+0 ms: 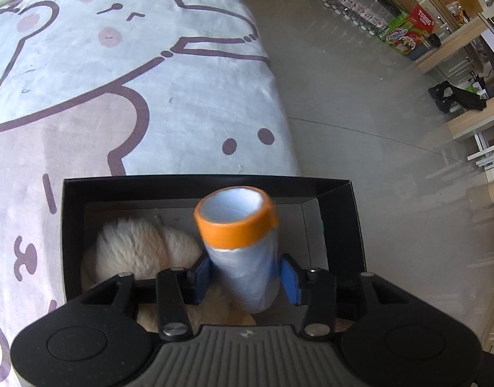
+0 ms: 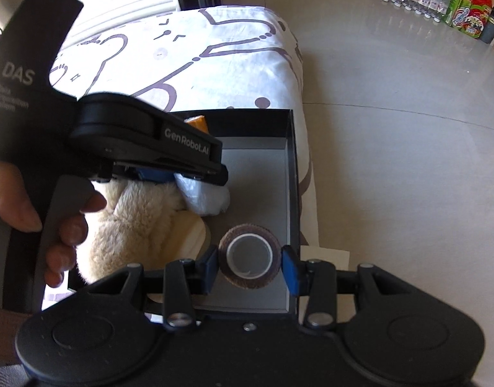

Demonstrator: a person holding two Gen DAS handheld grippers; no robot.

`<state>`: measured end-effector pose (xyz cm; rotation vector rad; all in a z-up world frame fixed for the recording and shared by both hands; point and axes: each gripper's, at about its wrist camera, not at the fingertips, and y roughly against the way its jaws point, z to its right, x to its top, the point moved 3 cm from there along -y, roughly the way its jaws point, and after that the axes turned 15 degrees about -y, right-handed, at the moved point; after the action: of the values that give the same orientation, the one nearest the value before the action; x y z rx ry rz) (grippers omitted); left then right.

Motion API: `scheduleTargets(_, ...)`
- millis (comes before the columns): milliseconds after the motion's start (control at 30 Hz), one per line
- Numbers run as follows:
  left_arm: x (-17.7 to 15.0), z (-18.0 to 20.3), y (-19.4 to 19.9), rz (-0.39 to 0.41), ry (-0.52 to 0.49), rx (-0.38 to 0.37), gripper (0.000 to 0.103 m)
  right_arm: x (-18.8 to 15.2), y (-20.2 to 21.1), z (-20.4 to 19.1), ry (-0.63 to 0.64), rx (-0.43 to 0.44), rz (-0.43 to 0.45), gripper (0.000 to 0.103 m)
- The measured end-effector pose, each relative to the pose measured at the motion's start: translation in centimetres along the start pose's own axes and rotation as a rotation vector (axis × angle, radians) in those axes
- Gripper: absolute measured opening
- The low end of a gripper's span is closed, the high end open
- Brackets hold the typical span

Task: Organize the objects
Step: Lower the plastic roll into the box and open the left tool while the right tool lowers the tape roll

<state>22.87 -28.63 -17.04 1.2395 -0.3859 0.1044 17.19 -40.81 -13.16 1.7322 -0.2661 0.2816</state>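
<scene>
Bright daylight overexposes the bedsheet [image 2: 214,64], glares on the floor [image 2: 392,113]; fisheye edges curve and darken.

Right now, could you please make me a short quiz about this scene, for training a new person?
1. True or false: the left gripper holds a roll with an orange end.
2. What lies between the right gripper's fingers: A) brown tape roll, B) a cup?
3. Fill in: the plush toy lies inside the black ____.

Key: 1 true; 2 A; 3 box.
</scene>
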Motion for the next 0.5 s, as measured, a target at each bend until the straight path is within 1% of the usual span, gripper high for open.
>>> scheduleTargets(67, 0.2, -0.2, 0.2, 0.008, 0.008, -0.007, 0.063, 0.3, 0.0, 0.1, -0.011, -0.005, 0.009, 0.043)
scheduleTargets(133, 0.3, -0.3, 0.6, 0.018, 0.009, -0.013, 0.068, 0.4, 0.2, 0.2, -0.028, -0.001, 0.016, 0.043)
scheduleTargets(267, 0.4, -1.1, 1.8, 0.032, 0.013, 0.008, 0.070, 1.1, 0.2, -0.1, -0.046, -0.002, 0.047, 0.043)
scheduleTargets(500, 0.9, -3.1, 4.0, 0.075, -0.001, 0.053, 0.070, 3.0, 0.3, -0.8, -0.108, -0.003, 0.154, 0.043)
